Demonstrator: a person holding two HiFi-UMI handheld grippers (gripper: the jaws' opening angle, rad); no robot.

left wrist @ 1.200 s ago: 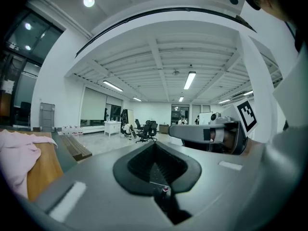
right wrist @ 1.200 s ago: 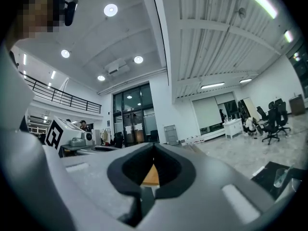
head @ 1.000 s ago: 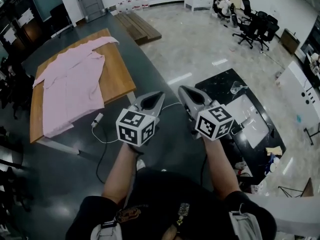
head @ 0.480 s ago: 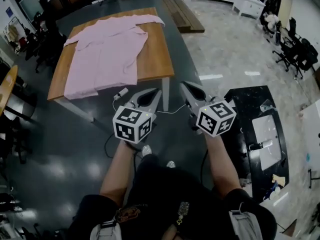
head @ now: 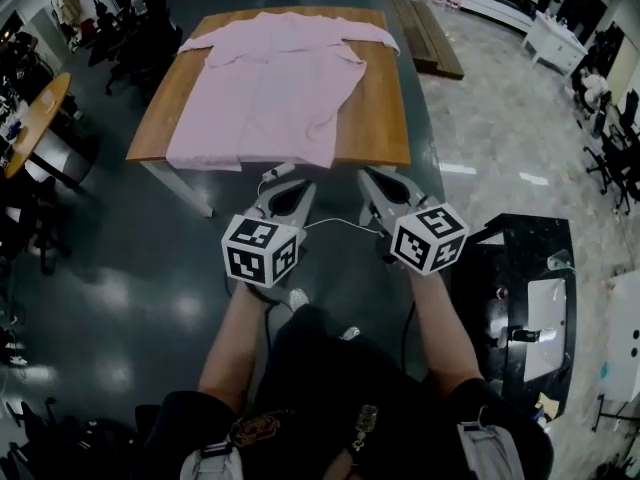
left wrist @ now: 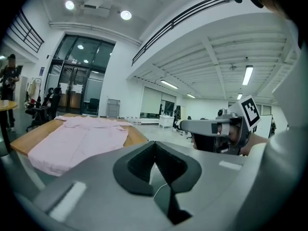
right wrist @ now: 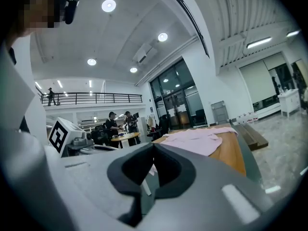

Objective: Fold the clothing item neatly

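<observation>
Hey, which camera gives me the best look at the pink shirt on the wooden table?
The head view: it shows the whole pink shirt from above, spread flat on the wooden table. The left gripper view and the right gripper view each catch the shirt only from low down, at a shallow, foreshortened angle, so its outline is hard to read.

Head view looks steeply down; both gripper views look level, low, toward the distant pink shirt (head: pixel 270 88) all three share

Ceiling lights (right wrist: pixel 109 5) are lighting the scene evenly, and the dark floor (head: pixel 150 268) is reflecting soft glare. Gripper views are bowing at the edges, corners are vignetting black, nearest surfaces are blurring.
</observation>
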